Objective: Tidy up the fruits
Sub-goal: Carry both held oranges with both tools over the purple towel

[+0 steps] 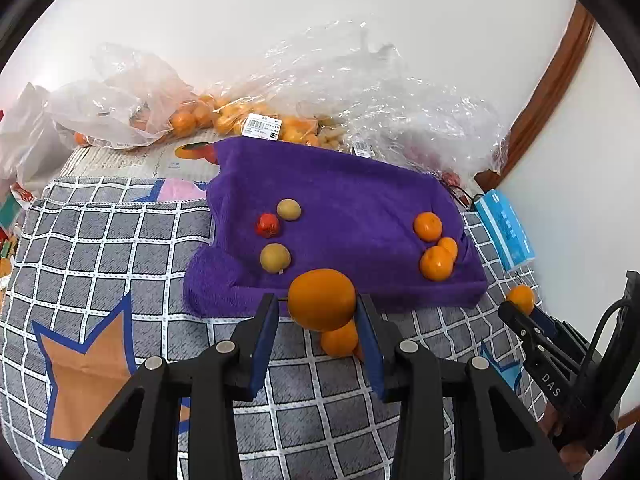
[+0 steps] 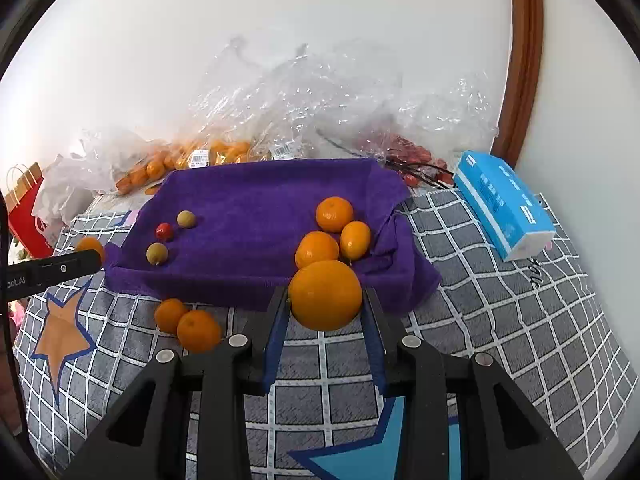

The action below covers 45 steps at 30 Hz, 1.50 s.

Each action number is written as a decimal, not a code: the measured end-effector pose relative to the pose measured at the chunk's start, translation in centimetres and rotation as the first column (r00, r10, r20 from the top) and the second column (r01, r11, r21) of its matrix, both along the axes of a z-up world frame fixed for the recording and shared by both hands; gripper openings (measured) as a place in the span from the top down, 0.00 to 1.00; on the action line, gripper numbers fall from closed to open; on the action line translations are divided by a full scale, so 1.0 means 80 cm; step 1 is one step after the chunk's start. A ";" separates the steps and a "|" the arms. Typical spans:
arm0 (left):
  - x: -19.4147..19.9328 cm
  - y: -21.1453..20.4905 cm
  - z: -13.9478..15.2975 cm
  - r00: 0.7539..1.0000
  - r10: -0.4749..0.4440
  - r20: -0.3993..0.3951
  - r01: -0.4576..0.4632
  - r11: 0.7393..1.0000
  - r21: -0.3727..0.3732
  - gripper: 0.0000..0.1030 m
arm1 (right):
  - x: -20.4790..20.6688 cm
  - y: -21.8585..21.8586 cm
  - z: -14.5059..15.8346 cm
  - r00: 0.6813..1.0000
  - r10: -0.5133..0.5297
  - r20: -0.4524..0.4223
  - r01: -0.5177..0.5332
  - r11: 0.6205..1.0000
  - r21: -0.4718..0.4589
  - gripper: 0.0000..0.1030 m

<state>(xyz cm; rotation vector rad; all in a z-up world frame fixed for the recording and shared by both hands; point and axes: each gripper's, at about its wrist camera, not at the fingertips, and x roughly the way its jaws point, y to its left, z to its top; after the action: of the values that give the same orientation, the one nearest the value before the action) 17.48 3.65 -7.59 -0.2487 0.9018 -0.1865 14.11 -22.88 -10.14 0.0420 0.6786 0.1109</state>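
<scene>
In the left wrist view my left gripper (image 1: 318, 302) is shut on an orange (image 1: 322, 294), held above the near edge of a purple towel (image 1: 340, 184). Another orange (image 1: 340, 340) lies under it on the checked cloth. My right gripper (image 2: 325, 295) is shut on a second orange (image 2: 325, 304) over the towel's (image 2: 260, 200) front right. On the towel lie three oranges (image 2: 334, 214) at the right, and two green-brown fruits (image 2: 157, 253) with a small red fruit (image 2: 164, 231) at the left. Two oranges (image 2: 199, 330) rest on the cloth in front.
Crumpled clear bags (image 1: 360, 92) with several oranges and red fruit pile up against the white wall behind the towel. A blue tissue pack (image 2: 500, 204) lies at the right. A red paper bag (image 2: 24, 208) stands at the far left. Grey checked cloth (image 2: 500, 300) covers the surface.
</scene>
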 end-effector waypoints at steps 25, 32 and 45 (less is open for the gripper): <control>0.052 0.020 -0.005 0.999 0.032 -0.005 -0.032 0.999 0.026 0.64 | 0.069 0.014 -0.001 1.000 0.025 0.015 -0.025 1.000 -0.014 0.65; 0.074 0.024 -0.017 0.999 0.044 -0.029 -0.043 0.999 0.023 0.64 | 0.096 0.028 -0.011 0.999 0.043 0.011 -0.043 0.999 -0.025 0.65; 0.102 0.025 -0.039 0.997 0.052 -0.061 -0.050 0.998 0.027 0.64 | 0.123 0.038 -0.039 0.998 0.062 -0.026 -0.063 0.997 -0.037 0.65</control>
<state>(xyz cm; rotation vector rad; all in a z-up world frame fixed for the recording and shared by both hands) 25.60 5.63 -10.69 -0.2544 0.9575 -0.1201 23.94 -19.83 -13.23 -0.0143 0.7067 0.1577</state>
